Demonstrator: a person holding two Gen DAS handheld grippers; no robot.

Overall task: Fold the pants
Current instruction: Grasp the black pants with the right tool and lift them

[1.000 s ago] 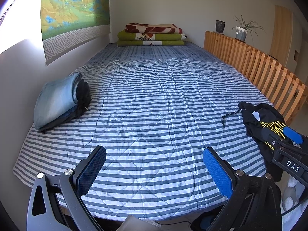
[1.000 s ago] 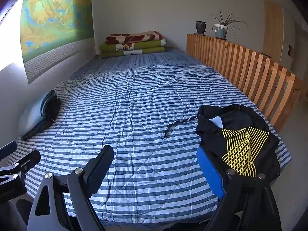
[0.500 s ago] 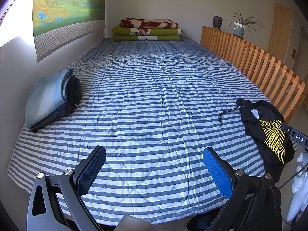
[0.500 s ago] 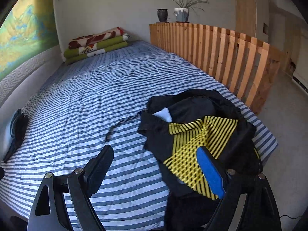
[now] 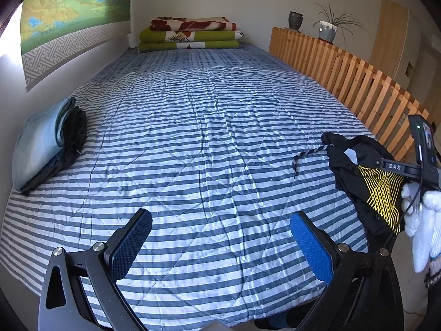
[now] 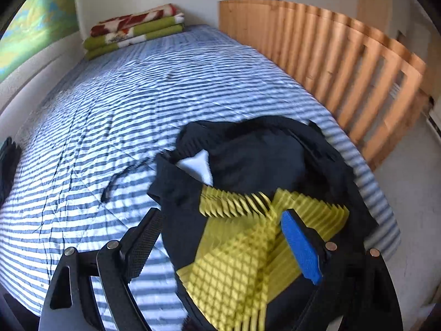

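Note:
Black pants (image 6: 264,160) with a yellow mesh pattern lie crumpled on the bed's near right corner; they also show at the right of the left wrist view as the same pants (image 5: 366,171). My right gripper (image 6: 220,229) hangs open just above them, its fingers straddling the yellow part without touching. My left gripper (image 5: 220,231) stands open over the bare striped quilt (image 5: 209,138) near the bed's front edge, holding nothing. A hand in a white glove (image 5: 421,220) holds the right tool at the far right.
A folded stack of light-blue and dark clothes (image 5: 46,143) lies at the bed's left edge by the wall. Folded green and red blankets (image 5: 190,34) sit at the far end. A wooden slatted rail (image 5: 344,71) runs along the right side.
My right gripper has swung right and moved down toward the black pants, which now fill its view. The left gripper has drifted slightly; both stay open.

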